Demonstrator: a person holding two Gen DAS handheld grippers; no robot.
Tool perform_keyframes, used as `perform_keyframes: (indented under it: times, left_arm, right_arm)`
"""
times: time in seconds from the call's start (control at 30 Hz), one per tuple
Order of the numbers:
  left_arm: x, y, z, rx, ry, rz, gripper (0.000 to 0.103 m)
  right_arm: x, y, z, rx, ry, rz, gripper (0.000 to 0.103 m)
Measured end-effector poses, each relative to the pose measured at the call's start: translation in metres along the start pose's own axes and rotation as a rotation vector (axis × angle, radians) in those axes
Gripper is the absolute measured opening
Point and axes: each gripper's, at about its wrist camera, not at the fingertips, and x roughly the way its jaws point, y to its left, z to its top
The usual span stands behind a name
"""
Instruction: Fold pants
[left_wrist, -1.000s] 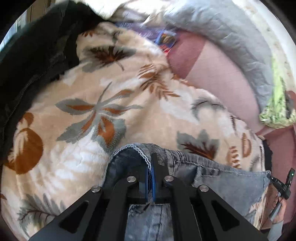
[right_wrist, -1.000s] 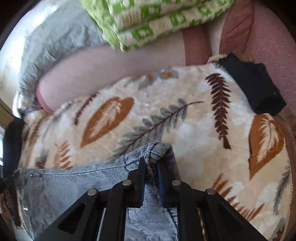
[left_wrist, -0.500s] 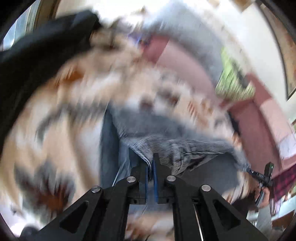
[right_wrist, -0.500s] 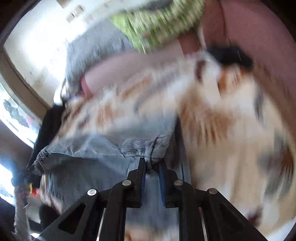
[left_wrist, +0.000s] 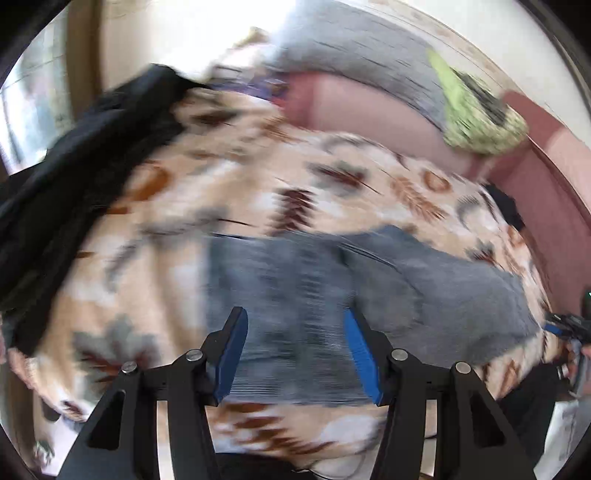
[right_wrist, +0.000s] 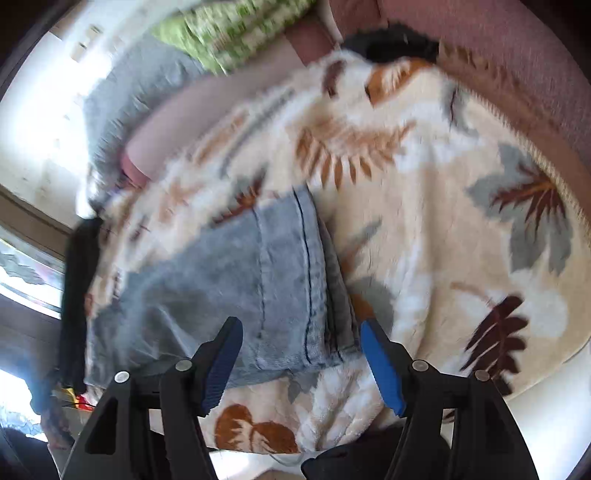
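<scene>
Both my grippers gape wide, gripping nothing: left gripper (left_wrist: 293, 354) and right gripper (right_wrist: 301, 360) each hover above the pants (right_wrist: 236, 291), which lie folded on the leaf-print blanket (right_wrist: 443, 206) just ahead of the fingers. I judge one fold laid down; next I'd pinch an end for another.

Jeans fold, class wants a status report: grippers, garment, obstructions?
Left gripper open, right gripper open. Jeans folded on leaf blanket, nothing gripped. Black jacket alongside, off the jeans.
</scene>
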Motion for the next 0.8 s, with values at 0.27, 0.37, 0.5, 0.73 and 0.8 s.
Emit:
perform_keyframes:
  times: [0.27, 0.37, 0.5, 0.73, 0.8]
  left_arm:
    - [0.078, -0.024, -0.029, 0.077, 0.216, 0.104, 0.056]
    - [0.077, -0.021, -0.023, 0.095, 0.243, 0.081, 0.056]
    - [0.083, -0.013, -0.019, 0.122, 0.284, 0.047, 0.056]
    - [0.056, -0.036, -0.012, 0.158, 0.185, 0.081, 0.056]
    - [0.042, -0.047, -0.009, 0.180, 0.123, 0.068, 0.056]
  right_arm:
    - [-0.009, 0.037, -0.003, -0.236, -0.046, -0.222, 0.013]
    - [-0.010, 0.037, -0.004, -0.321, -0.061, -0.354, 0.013]
    - [0.024, 0.012, -0.010, -0.319, 0.051, -0.347, 0.022]
    - [-0.042, 0.043, -0.006, -0.250, -0.158, -0.176, 0.061]
    - [-0.037, 0.050, -0.004, -0.223, -0.129, -0.038, 0.061]
